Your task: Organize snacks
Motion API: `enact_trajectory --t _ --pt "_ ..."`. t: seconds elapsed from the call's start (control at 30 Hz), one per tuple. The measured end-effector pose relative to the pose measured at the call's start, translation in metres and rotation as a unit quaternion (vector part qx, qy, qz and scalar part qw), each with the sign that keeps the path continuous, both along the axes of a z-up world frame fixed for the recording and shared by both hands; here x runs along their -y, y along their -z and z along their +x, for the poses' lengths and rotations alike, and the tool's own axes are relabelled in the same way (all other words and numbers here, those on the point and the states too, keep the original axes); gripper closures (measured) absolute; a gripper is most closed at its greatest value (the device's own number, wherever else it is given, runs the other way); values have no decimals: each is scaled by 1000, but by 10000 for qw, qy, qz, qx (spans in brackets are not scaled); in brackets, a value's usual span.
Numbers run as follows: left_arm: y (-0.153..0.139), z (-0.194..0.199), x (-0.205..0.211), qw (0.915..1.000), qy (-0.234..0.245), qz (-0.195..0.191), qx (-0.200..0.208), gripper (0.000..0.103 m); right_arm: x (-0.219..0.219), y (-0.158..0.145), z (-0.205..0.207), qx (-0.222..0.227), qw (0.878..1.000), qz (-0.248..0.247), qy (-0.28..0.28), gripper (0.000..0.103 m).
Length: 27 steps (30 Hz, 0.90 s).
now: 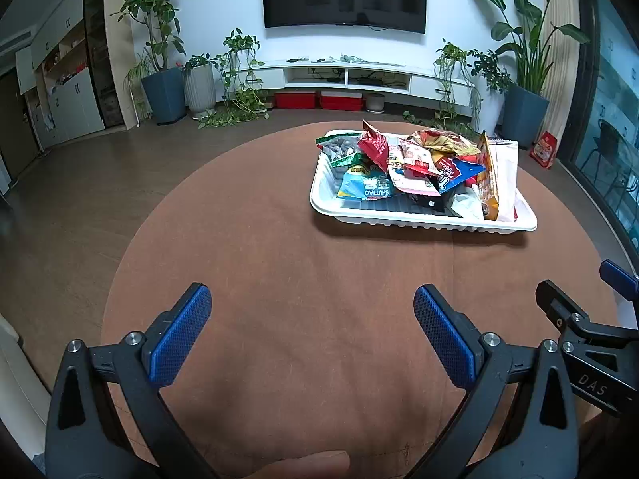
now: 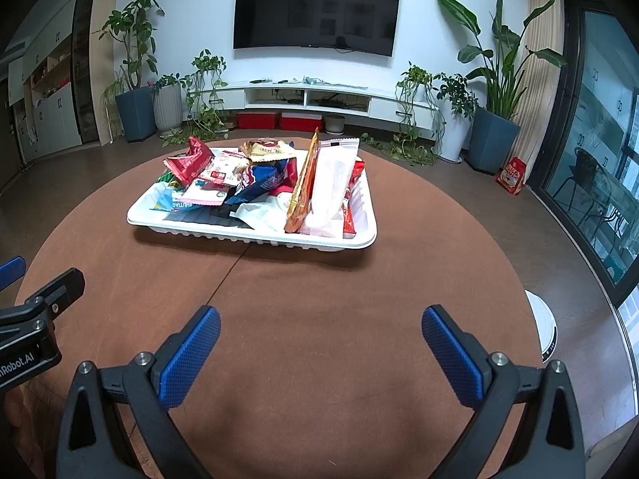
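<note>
Snacks [image 1: 415, 167] sit heaped in a white tray [image 1: 423, 221] on the far half of the round brown counter [image 1: 303, 263], toward the right in the left wrist view and nearer centre in the right wrist view. Packets overlap every way: a red crinkled bag [image 2: 189, 161] at the far left of the heap, a light blue pack [image 1: 365, 187] flat at the near left, a dark blue wrapper [image 2: 259, 183] in the middle, a gold bag [image 2: 269, 149] at the back. An orange packet [image 2: 303, 183] and a pale pink one [image 2: 333, 183] stand on edge against each other at the right side. Nothing lies outside the tray on the counter; near half of the counter carries only the tools. Left tongs [image 1: 312, 333] hover low over the near counter, spread wide, nothing between the blue pads. Right tongs [image 2: 321, 353] likewise spread wide and hold nothing, well apart from the tray. Each tool shows at the edge of the other's view, so they sit side by side. Judgement: snacks are gathered in the tray but unsorted, no grouping or rows visible. If gathering was the aim, that part looks done; if sorting by kind or straightening, all of it seems left. No second container in view to sort into.
</note>
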<state>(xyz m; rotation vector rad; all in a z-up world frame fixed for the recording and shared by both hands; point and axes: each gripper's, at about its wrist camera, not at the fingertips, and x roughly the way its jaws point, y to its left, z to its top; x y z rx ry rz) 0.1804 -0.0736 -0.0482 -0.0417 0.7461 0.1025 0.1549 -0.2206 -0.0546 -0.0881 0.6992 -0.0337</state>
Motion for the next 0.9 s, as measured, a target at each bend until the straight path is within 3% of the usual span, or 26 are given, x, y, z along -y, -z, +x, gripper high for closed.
enact_trajectory --t 0.9 --pt "0 0 0 10000 7 16 3 0 1 -2 0 -10 10000 -13 -5 0"
